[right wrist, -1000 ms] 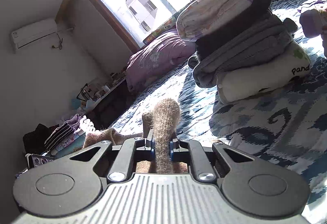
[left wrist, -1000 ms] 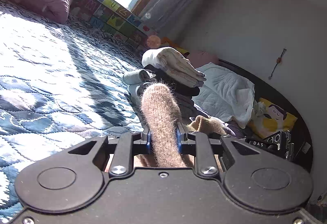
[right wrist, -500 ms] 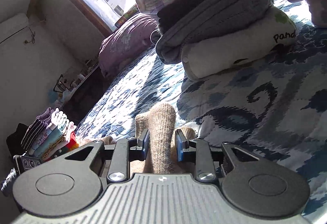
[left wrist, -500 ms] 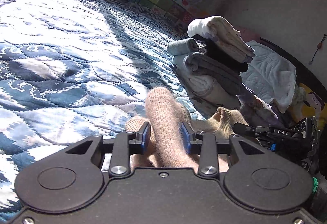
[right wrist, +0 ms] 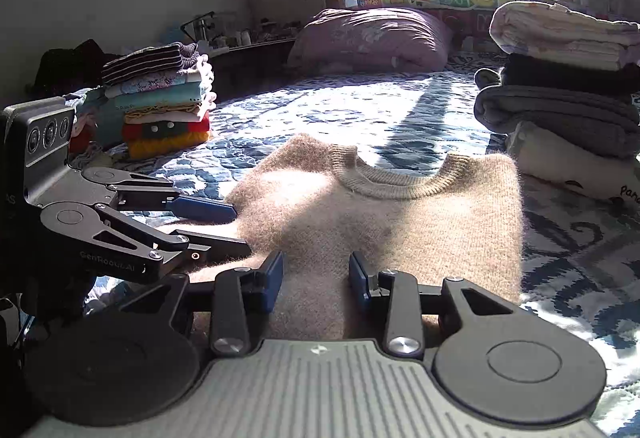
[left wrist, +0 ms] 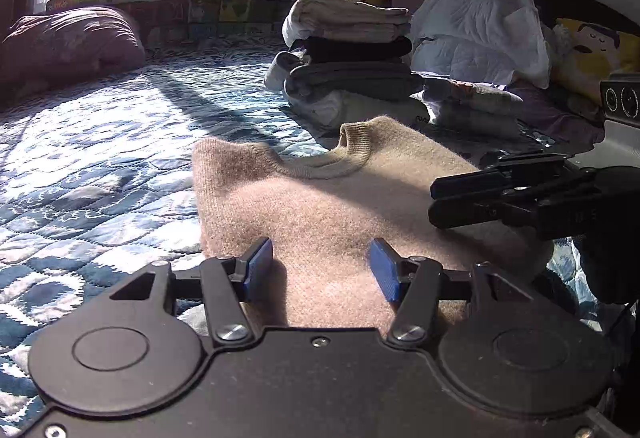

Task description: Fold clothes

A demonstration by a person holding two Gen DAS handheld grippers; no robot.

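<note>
Blue quilted bed [left wrist: 100,142], tan sweater [left wrist: 320,198] flat, folded stack [left wrist: 352,66] behind

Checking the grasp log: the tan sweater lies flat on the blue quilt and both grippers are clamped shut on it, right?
Not quite. The tan sweater does lie flat on the blue quilt, but both wrist views show the left gripper and the right gripper open, blue pads apart, gripping nothing.
</note>
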